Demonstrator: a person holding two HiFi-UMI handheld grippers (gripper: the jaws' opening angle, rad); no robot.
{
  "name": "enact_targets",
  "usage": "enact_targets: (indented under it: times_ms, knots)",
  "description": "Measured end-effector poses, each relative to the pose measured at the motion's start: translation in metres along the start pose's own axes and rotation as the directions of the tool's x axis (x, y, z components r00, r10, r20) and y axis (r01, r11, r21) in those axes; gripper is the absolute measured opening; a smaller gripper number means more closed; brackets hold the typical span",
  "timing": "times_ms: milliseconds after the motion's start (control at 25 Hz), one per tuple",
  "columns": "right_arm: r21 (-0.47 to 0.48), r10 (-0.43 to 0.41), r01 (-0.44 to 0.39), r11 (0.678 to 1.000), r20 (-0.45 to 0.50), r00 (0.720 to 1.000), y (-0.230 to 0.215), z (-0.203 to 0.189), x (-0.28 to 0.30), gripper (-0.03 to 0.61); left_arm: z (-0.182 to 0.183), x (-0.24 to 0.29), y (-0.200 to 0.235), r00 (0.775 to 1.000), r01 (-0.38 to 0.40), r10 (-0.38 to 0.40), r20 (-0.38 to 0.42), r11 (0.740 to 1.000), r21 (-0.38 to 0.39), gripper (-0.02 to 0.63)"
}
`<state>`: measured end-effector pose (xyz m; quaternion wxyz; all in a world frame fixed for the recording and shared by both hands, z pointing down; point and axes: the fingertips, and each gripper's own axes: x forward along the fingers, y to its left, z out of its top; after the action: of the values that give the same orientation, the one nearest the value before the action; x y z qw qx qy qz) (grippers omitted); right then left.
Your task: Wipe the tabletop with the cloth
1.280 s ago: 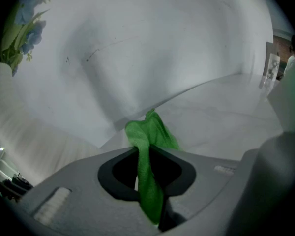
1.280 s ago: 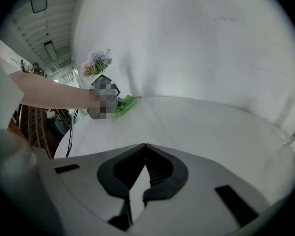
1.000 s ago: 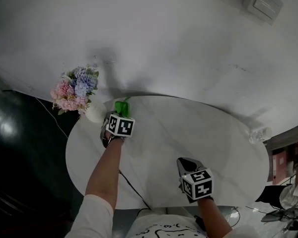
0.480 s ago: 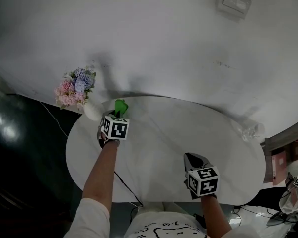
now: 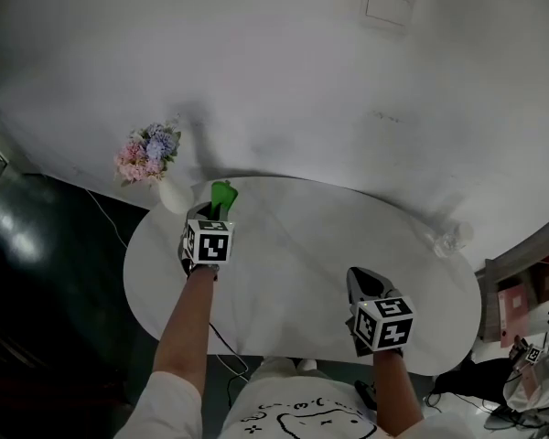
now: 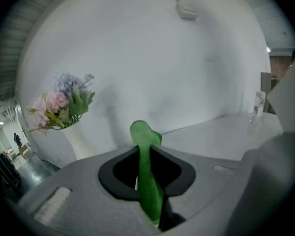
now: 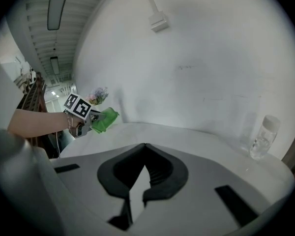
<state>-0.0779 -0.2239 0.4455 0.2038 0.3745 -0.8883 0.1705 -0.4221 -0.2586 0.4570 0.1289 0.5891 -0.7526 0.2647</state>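
The green cloth (image 6: 145, 134) is pinched between the jaws of the left gripper (image 6: 148, 173), its end sticking up past them (upper left of the table (image 5: 302, 245), head view). The right gripper (image 7: 143, 156) is held at lower right, jaws pressed together on nothing.

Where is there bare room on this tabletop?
The broad middle of the table is bare, between the left gripper with its green cloth and the clear bottle at the far right edge. The near edge left of the right gripper is free too. Crowded only at far left, by the vase.
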Motion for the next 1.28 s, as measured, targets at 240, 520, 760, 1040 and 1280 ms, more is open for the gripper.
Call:
enact_targets:
  times_ms: [240,520,760,1040,1280]
  knots:
    - [-0.033,-0.029,0.033,0.999,0.104,0.994,-0.012,0.02,-0.038,0.002,0.023,-0.044,-0.019,0.994,0.005,-0.002,0.11,1.0,-0.026,0.06]
    - [-0.043,-0.016,0.025,0.999,0.201,0.98,-0.019,0.037,-0.076,0.002,0.041,-0.092,-0.048,0.968,0.031,-0.017,0.25,0.998,-0.054,0.06]
    - [-0.087,0.022,0.0,0.996,0.259,0.966,-0.014,0.051,-0.095,0.002,0.056,-0.131,-0.078,0.924,0.073,-0.05,0.379,0.996,-0.047,0.06]
    - [-0.15,0.025,0.025,0.988,0.323,0.946,-0.011,0.069,-0.103,0.002,0.073,-0.167,-0.118,0.85,0.146,-0.127,0.511,0.989,0.003,0.06]
    - [-0.182,0.008,0.068,0.981,0.385,0.923,-0.01,0.094,-0.108,0.002,0.096,-0.194,-0.121,0.788,0.158,-0.145,0.598,0.987,0.03,0.06]
